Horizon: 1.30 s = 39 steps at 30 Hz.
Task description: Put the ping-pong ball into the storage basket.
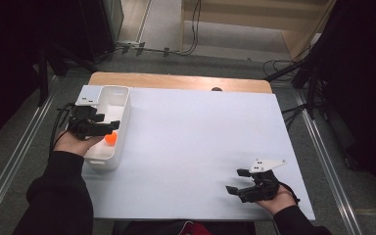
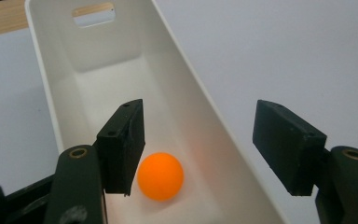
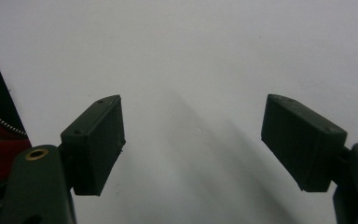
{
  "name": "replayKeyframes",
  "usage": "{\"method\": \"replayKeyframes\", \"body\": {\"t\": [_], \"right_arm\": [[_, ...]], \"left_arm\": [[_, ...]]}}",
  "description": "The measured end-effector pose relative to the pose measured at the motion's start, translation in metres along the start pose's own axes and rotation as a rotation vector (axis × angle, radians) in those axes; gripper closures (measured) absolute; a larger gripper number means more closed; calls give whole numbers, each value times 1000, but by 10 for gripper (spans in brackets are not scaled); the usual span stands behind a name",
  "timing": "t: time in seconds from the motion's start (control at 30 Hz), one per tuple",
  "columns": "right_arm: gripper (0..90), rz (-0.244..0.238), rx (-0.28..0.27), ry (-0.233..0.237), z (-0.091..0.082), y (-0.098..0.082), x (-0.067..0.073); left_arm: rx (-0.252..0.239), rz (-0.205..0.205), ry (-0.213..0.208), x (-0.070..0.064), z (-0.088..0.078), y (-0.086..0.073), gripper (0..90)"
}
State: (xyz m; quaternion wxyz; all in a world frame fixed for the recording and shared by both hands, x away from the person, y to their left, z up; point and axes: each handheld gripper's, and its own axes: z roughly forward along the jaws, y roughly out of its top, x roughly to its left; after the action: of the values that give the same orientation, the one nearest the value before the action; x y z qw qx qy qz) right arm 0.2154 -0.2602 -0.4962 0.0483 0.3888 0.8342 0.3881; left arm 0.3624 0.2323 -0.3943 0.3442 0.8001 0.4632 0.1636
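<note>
You've got a white sheet (image 1: pixel 200 147) covering the table, bare wood strip (image 1: pixel 176 81) along its far edge, a dark hole (image 1: pixel 217 89) in that strip. Cables (image 1: pixel 191 29) on the floor past the far edge. Metal rails (image 1: pixel 330 176) flank both sides.

The high view is dim: black at both sides, with the white table (image 1: pixel 196 147) bright at centre. Both gripper views are soft, near jaws slightly blurred. In the left gripper view the ball (image 2: pixel 160 176) casts an orange glow on the bin (image 2: pixel 121 79) floor. Faint diagonal shadows cross the right gripper view.
</note>
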Motion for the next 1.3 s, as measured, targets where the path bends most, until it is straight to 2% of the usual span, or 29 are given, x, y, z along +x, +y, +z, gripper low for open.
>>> {"method": "replayKeyframes", "body": {"t": [0.1, 0.37, 0.53, 0.77, 1.0, 1.2, 1.3], "right_arm": [[200, -2, -1, 0, 0, 0, -1], [200, -1, 3, -4, -1, 0, 0], [200, -8, 3, -1, 0, 0, 0], [200, -8, 4, -2, 0, 0, 0], [200, -6, 13, -1, 1, 1, 1], [201, -9, 13, -2, 2, 0, 1], [200, -9, 13, -3, 2, 0, 1]], "left_arm": [[-4, 9, -9, -4, -3, 3, 319], [-5, 21, -100, -18, -5, 8, 293], [10, 44, -145, -26, -3, 9, 292], [-2, 57, -190, -37, 0, 10, 292], [21, 79, -222, -47, 7, 8, 292], [18, 90, -255, -57, 12, 7, 292], [18, 73, -307, -60, 13, 7, 292]]}}
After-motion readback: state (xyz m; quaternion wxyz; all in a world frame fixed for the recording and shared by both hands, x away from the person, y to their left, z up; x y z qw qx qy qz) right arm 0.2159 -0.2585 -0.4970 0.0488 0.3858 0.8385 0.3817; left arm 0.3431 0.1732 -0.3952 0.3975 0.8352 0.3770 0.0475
